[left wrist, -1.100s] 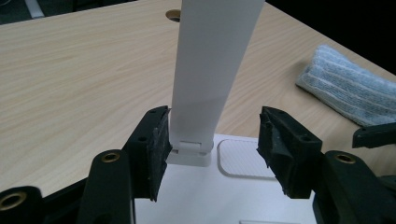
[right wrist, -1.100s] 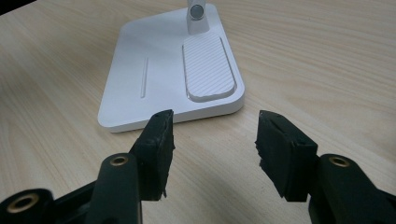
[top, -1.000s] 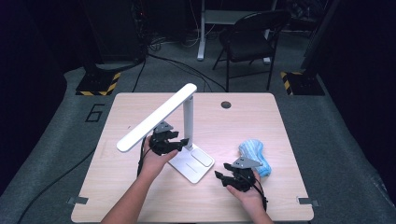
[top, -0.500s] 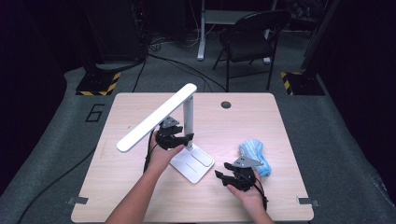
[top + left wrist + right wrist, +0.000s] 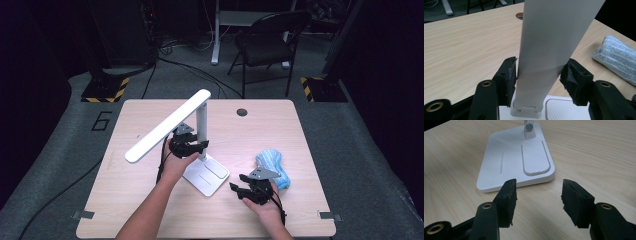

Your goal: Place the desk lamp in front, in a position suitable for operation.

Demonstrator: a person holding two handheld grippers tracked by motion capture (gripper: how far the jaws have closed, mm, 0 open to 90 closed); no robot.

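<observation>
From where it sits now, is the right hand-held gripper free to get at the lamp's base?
Probably yes. The right hand-held gripper is open with nothing between its jaws, and bare table lies between it and the lamp base. The left hand-held gripper is up at the lamp post, clear of that path.

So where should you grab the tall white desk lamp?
Grip the white desk lamp low on its flat upright post, just above the hinge, coming level from the person's side: its narrow parallel edges fit between the left gripper jaws.
</observation>
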